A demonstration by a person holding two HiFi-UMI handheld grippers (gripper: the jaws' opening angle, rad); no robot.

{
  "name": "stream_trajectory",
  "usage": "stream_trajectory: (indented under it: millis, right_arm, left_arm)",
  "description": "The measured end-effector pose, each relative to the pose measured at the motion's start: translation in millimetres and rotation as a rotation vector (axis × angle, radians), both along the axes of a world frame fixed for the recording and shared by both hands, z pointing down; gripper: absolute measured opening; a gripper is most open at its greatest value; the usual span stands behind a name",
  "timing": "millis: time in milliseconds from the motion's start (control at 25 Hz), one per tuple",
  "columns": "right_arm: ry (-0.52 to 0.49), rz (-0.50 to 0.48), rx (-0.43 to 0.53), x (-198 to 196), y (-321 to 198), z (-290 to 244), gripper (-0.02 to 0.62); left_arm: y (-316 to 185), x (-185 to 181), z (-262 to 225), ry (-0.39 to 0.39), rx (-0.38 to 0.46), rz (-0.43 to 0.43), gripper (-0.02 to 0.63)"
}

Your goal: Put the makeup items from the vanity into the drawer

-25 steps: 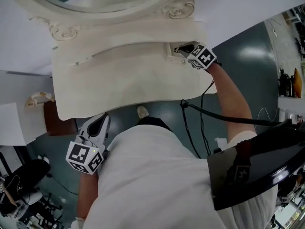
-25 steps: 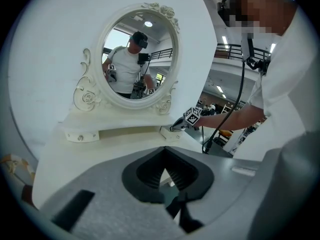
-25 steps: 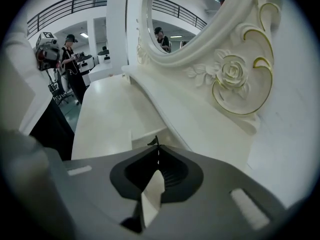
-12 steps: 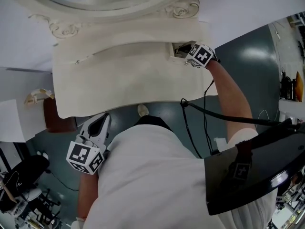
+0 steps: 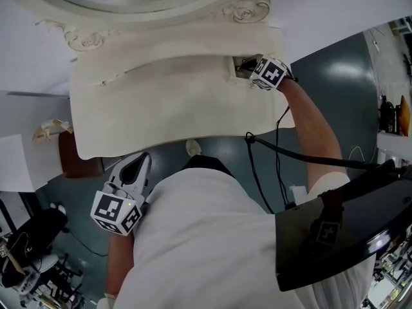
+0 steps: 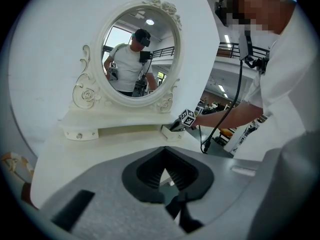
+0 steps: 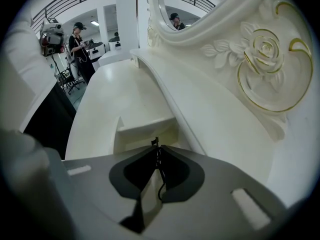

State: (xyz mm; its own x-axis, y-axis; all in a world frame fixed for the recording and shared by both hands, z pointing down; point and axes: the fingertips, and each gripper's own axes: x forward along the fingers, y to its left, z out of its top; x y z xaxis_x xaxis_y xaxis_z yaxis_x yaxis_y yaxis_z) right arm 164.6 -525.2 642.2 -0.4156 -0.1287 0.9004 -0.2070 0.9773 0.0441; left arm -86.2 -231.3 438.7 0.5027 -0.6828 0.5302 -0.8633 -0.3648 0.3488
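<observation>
At the cream vanity's (image 5: 167, 108) right end a small drawer (image 5: 239, 65) stands open. My right gripper (image 5: 252, 67) points steeply down into it. In the right gripper view the drawer (image 7: 145, 129) lies just beyond the jaws, and a thin black makeup item (image 7: 156, 154) sits pinched between the nearly closed tips. Those jaws have just been opening a little, with the item still between them. My left gripper (image 5: 132, 167) hangs below the vanity's front edge, shut and empty. From the left gripper view I see the right gripper (image 6: 179, 124) at the drawer (image 6: 170, 133).
An ornate oval mirror (image 6: 137, 54) rises behind the vanity top. A second small drawer with a knob (image 6: 80, 134) is closed at the left end. A black cable (image 5: 290, 153) trails from my right arm. A brown object (image 5: 80, 159) stands on the floor at the left.
My right gripper has sunk a little further into the open drawer and rolled slightly. My left gripper has stayed where it was.
</observation>
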Motion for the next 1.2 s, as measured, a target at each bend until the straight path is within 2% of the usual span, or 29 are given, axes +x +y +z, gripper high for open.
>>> stream_trajectory:
  millis: [200,360,480,600,760,960,1200]
  right_arm:
    - [0.005,0.003,-0.014,1.3,1.4,-1.7,0.040]
    - [-0.005,0.020,-0.014,2.7,2.2,-7.6,0.079]
    - [-0.018,0.037,0.005,4.7,4.4,-16.0,0.076]
    - [-0.044,0.067,0.050,5.0,8.2,-32.7,0.059]
    - [-0.107,0.121,0.128,1.0,22.2,-65.1,0.005]
    - [-0.199,0.246,0.196,-6.7,67.3,-103.0,0.002]
    - [-0.315,0.372,0.153,-41.7,167.8,-119.9,0.000]
  left_arm:
    - [2.9,0.9,-0.1,0.006,0.001,0.000,0.000]
    - [7.4,-0.1,-0.4,0.010,0.002,0.001,0.000]
    - [12.1,0.1,-1.5,0.015,0.008,0.009,0.000]
    - [18.6,-0.4,-2.9,0.018,0.018,0.023,0.000]
    - [30.7,-3.9,-5.1,0.025,0.035,0.042,0.000]
    - [54.1,-13.8,-9.9,0.029,0.066,0.073,0.000]
    - [92.4,-30.6,-15.9,0.032,0.102,0.113,0.000]
